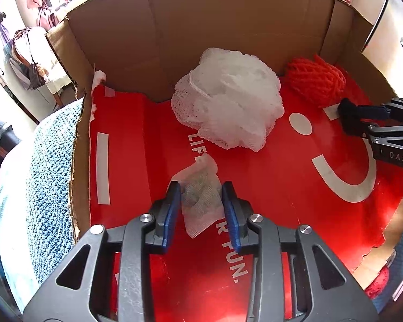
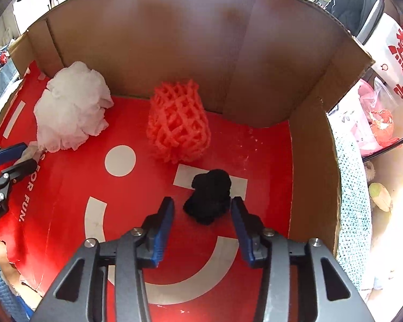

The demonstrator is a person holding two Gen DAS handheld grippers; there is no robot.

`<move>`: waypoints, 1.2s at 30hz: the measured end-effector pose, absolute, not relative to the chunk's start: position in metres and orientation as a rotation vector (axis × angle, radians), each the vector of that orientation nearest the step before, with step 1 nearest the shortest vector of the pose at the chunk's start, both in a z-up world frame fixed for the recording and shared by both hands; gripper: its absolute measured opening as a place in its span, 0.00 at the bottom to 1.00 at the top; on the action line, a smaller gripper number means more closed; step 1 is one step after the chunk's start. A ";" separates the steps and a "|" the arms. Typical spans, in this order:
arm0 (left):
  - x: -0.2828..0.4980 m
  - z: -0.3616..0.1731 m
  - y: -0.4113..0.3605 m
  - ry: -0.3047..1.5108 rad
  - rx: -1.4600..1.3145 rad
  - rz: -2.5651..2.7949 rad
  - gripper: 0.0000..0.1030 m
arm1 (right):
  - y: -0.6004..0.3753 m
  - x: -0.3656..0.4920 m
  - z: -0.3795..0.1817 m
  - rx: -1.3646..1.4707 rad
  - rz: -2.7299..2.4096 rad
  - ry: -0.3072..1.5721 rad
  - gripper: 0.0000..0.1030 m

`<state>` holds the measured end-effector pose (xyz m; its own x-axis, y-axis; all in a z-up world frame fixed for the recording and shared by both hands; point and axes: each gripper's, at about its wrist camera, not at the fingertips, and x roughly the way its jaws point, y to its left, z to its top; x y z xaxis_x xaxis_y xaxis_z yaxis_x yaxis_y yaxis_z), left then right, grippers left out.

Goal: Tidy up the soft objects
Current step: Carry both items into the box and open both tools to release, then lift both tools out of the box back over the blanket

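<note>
Both grippers work inside a cardboard box [image 1: 174, 26] with a red printed floor; in the left wrist view the left gripper [image 1: 201, 201] has its blue pads pressed against either side of a small white mesh pouch [image 1: 200, 201], so the jaws stand partly closed on it. The pouch's long axis runs from about 11 o'clock down to 5 o'clock, one loose corner pointing up toward the white mesh bath pouf [image 1: 228, 99], the other hanging below the pads over the white lettering; whether it is lifted clear of the floor cannot be told. The pouf lies on the floor at 12 o'clock from the left gripper, near the back wall; a red foam net sleeve [image 1: 315, 80] sits at its 3 o'clock, in the box's far right corner.

In the right wrist view the right gripper [image 2: 202, 209] is spread wide around a black knitted lump [image 2: 209, 196]; the right pad touches or nearly touches the lump, the left pad stands apart from it, so nothing is clamped. The lump rests on the floor on a white printed bar, its longer axis running roughly 1 o'clock to 7 o'clock; the net sleeve stands upright at its 11 o'clock, near but apart; the pouf lies at 10 o'clock, with the left gripper at the frame's 9 o'clock edge.
</note>
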<state>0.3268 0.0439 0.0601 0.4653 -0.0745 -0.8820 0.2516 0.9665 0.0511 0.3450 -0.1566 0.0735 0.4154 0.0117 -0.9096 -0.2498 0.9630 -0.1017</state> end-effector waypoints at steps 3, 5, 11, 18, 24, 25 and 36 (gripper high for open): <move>0.323 0.063 0.041 1.056 0.172 -0.231 0.50 | -0.155 0.343 0.076 -0.231 0.170 1.131 0.48; 0.320 0.064 0.039 1.040 0.189 -0.224 0.50 | -0.155 0.339 0.077 -0.227 0.173 1.129 0.49; 0.314 0.070 0.038 1.026 0.184 -0.226 0.55 | -0.155 0.330 0.086 -0.210 0.192 1.116 0.57; 0.302 0.084 0.046 0.990 0.156 -0.236 0.61 | -0.152 0.311 0.107 -0.209 0.204 1.053 0.66; 0.274 0.108 0.050 0.895 0.101 -0.256 0.71 | -0.155 0.282 0.136 -0.154 0.224 0.974 0.73; 0.269 0.113 0.051 0.880 0.089 -0.259 0.73 | -0.155 0.274 0.142 -0.148 0.226 0.954 0.77; 0.183 0.175 0.059 0.618 -0.023 -0.285 0.84 | -0.158 0.185 0.202 -0.120 0.212 0.691 0.98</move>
